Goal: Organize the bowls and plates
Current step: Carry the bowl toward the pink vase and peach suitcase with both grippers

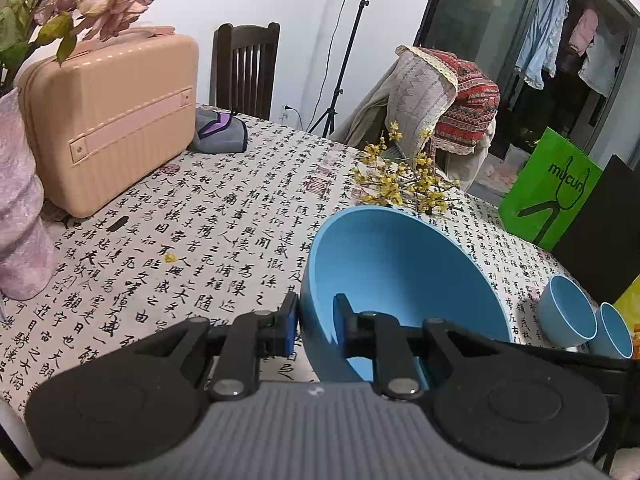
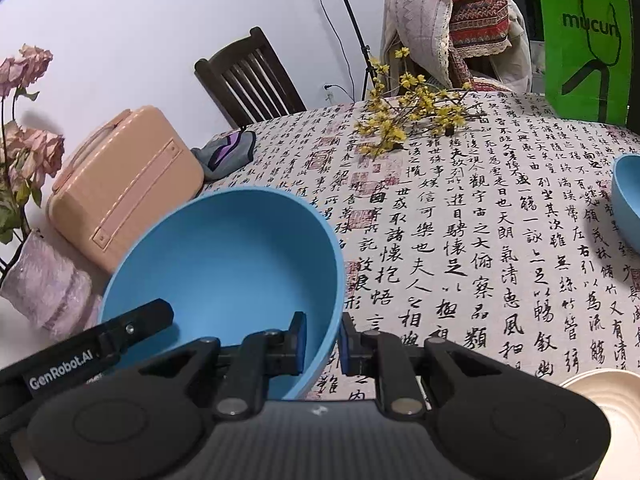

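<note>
With your left gripper (image 1: 315, 326) and right gripper (image 2: 323, 340) each pinching opposite rims of the bowl (image 2: 224, 264), keep both level above the surface (image 2: 480, 240).

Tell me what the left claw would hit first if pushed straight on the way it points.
The left claw already clamps the big blue bowl by its rim. Beyond the bowl lies the calligraphy tablecloth, probably near the yellow flower sprigs; depth is unclear.
</note>
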`<state>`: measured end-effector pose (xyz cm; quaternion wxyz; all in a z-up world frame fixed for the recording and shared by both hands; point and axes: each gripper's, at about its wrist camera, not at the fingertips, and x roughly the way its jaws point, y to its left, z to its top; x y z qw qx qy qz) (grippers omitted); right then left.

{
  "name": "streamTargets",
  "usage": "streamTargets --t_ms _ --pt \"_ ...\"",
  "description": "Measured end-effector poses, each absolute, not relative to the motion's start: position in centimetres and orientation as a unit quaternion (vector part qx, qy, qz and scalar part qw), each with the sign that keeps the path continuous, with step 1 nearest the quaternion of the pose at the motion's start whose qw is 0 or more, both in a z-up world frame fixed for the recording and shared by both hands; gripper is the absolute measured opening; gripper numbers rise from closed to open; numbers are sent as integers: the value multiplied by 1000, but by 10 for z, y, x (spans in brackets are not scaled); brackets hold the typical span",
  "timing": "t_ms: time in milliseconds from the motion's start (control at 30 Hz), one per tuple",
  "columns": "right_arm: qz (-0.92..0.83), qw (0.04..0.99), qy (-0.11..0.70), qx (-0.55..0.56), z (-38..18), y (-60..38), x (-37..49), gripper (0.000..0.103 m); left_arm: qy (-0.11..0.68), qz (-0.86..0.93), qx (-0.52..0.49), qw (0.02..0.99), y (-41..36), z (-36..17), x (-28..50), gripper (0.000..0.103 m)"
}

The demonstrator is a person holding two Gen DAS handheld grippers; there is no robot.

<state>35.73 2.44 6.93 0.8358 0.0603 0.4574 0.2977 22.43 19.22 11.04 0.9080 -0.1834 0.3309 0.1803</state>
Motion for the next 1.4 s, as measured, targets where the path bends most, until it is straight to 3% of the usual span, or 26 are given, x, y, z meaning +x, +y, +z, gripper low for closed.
streamTargets --t_ms 1400 --pt "355 807 471 5 46 94 330 16 342 242 -211 883 242 88 178 19"
